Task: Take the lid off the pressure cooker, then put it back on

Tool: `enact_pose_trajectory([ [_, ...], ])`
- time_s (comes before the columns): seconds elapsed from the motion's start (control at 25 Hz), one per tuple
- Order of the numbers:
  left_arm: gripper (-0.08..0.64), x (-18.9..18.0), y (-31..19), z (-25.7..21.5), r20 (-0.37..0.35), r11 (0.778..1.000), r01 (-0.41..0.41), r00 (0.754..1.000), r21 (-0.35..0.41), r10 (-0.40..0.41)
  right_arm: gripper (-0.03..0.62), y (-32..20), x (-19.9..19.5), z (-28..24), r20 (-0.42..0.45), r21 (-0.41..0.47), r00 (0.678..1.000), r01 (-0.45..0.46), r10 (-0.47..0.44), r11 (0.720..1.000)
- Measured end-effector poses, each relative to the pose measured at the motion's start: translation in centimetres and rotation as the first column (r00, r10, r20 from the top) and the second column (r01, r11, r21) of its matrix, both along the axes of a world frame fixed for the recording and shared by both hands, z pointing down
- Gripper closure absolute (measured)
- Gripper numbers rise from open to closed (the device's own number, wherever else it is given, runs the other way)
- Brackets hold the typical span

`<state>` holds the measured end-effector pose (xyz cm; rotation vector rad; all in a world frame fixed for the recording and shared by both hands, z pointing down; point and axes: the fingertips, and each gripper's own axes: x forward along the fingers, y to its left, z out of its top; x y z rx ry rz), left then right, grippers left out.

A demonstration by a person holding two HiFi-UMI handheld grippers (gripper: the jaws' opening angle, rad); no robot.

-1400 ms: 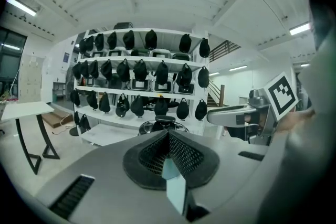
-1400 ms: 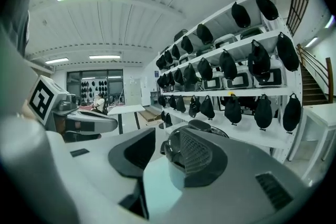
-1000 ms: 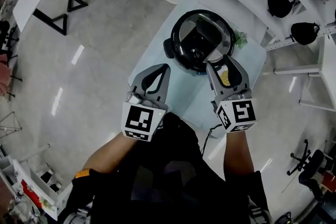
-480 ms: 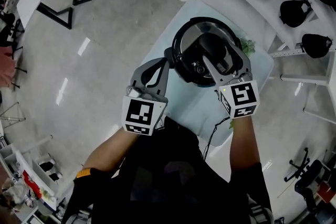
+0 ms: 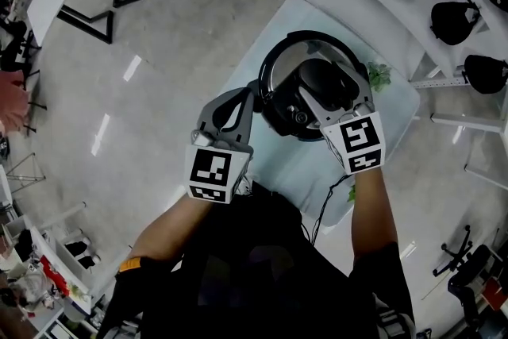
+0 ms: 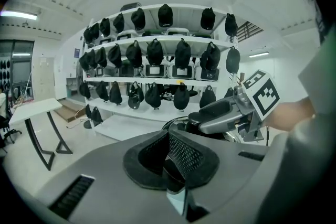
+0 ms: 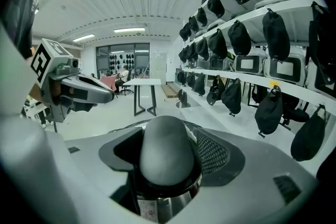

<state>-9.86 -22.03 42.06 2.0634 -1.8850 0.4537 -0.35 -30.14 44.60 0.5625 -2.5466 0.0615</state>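
Step in hand: lid removal, grasp phase.
- Cooker [image 5: 274, 117] sitting on table [image 5: 305, 167], lid [image 5: 278, 63] on.
- Right gripper [image 5: 333, 87] straddling lid handle [image 7: 165, 155]. Jaws just been opening, now standing wide apart, pads not pressing.
- Left gripper [image 5: 251, 95] hovering at cooker's 9 o'clock, jaws together, empty.

Next move: closing on handle, probably twisting to unlock, then lifting.

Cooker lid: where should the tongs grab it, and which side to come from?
The raised black handle on the lid: domed, narrow enough to straddle. Come from the person's side, angled down, as the right tongs do; their jaws have just been opening, handle between, pads not pressing.
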Motion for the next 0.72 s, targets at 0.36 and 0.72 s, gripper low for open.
enact_pose_trajectory([
  [0.36, 0.552, -0.4, -0.5, 0.9, -0.016, 1.000, 0.001, 1.000, -0.018, -0.001, 0.275, 0.0, -0.7, 1.3, -0.043, -0.004, 0.999, 0.000, 0.000, 1.000],
  [0.72, 0.552, -0.5, 0.4, 0.7, -0.023, 0.999, -0.017, 1.000, -0.028, 0.016, 0.301, 0.2, -0.6, 1.3, -0.058, -0.004, 0.998, 0.011, -0.012, 1.000],
])
